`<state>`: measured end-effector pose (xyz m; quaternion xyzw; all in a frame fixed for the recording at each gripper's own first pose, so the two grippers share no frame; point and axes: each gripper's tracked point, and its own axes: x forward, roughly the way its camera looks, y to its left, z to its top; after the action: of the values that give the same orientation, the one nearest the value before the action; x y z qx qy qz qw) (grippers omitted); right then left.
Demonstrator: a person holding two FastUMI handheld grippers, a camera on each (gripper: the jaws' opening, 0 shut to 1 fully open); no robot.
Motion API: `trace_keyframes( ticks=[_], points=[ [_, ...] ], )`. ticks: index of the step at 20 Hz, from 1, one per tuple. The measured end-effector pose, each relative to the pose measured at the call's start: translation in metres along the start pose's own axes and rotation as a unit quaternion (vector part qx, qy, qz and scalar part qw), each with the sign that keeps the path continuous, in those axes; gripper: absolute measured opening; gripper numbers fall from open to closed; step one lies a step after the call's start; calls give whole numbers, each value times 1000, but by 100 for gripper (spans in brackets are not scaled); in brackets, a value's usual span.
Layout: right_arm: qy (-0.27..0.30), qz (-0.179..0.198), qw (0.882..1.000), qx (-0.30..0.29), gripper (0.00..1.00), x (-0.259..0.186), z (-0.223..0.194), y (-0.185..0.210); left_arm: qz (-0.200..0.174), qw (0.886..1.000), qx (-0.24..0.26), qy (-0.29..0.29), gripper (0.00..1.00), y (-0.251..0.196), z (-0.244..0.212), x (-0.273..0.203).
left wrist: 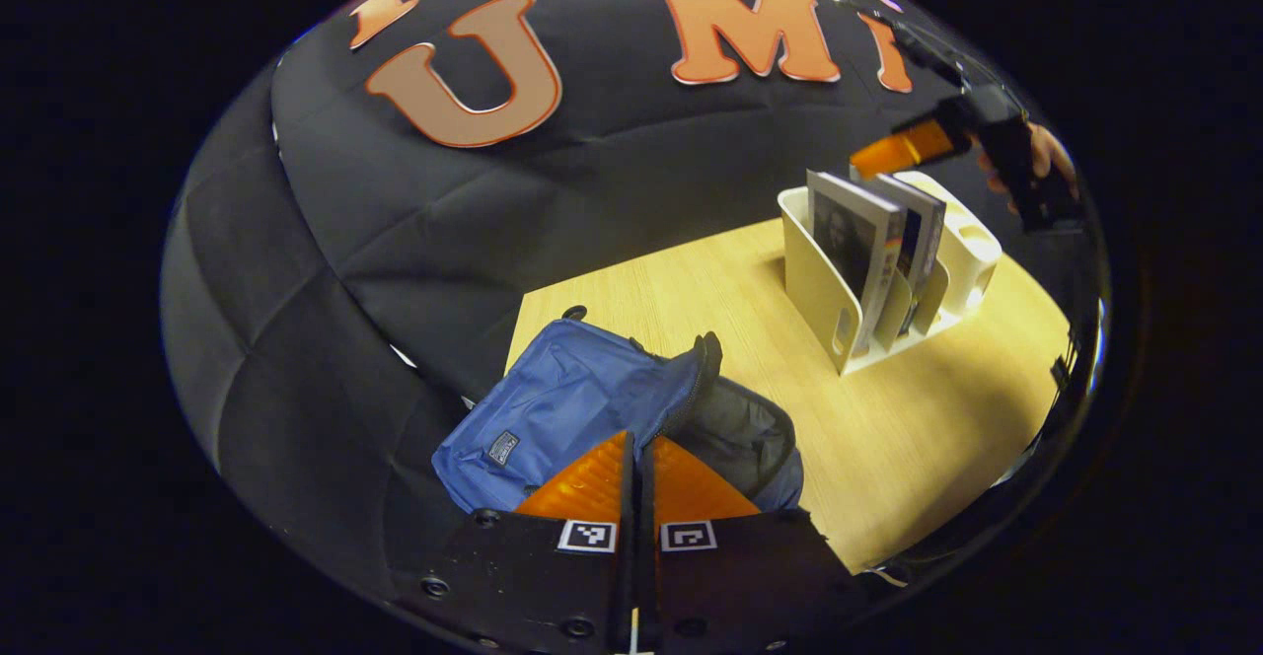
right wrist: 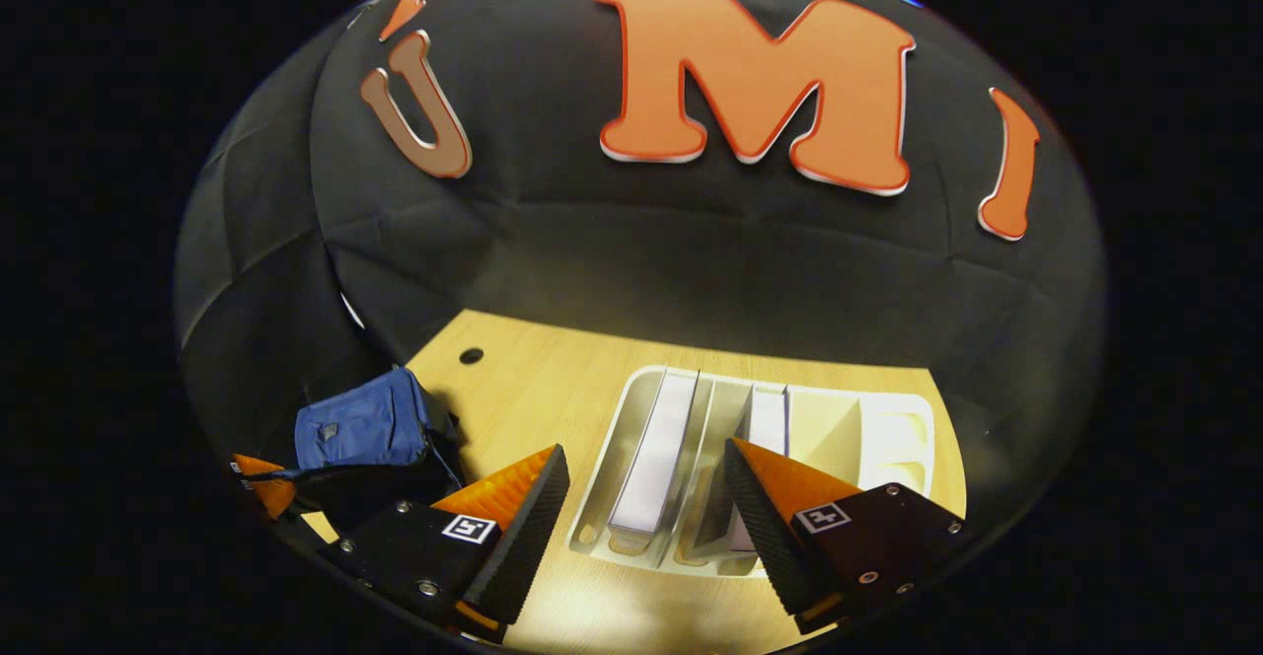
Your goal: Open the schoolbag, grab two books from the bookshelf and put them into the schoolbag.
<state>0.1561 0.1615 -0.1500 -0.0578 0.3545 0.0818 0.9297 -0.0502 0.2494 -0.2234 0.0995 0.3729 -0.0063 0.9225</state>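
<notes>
- Bag (left wrist: 572, 403) lies on the surface (left wrist: 888, 438), well apart from the rack (left wrist: 829, 290); its flap is folded back and the dark inside shows, so I judge the opening step done.
- Two books stand upright in the rack, in neighbouring slots: one book (right wrist: 656, 448) on the side nearer the bag, the second book (right wrist: 765, 423) one slot further from it.
- Left claw (left wrist: 639, 482) is shut with nothing visible between its fingers, and hovers over the bag's mouth, well away from the rack.
- Right claw (right wrist: 646, 517) is wide open and empty, poised above the rack with the nearer book between its fingers; in the left gripper view it hangs just above the rack's far side (left wrist: 903, 152), a hand (left wrist: 1041, 167) behind it.
- Neither book is in the bag yet; the step in hand looks like the first pick.
- Risks, as I judge them: a finger could come down on a rack divider instead of beside the book; a thin grip on the top edge could let the book swing or slip out; pulling at an angle could drag or tip the light rack.
</notes>
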Motion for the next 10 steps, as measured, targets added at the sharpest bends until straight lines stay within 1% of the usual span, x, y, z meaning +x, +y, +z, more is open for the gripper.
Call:
trace_keyframes(
  ticks=[2,3,6,7,9,10],
  points=[
    [45,-23,999,-13,94,18,-5,-2,3,1000,-3,-10,2,12,12,-4],
    [60,-27,998,-16,94,27,-6,0,4,1000,4,-14,2,15,15,-6],
    [111,-18,994,9,93,44,-11,7,-3,1000,12,-19,2,17,18,-3],
    [128,-16,992,9,93,48,-12,9,-6,1000,9,-20,2,17,17,-2],
    [153,-24,988,-5,91,56,-15,7,-7,1000,2,-25,2,20,16,0],
    [169,-14,986,0,89,58,-16,11,-7,1000,-1,-28,2,21,16,-1]
  ],
)
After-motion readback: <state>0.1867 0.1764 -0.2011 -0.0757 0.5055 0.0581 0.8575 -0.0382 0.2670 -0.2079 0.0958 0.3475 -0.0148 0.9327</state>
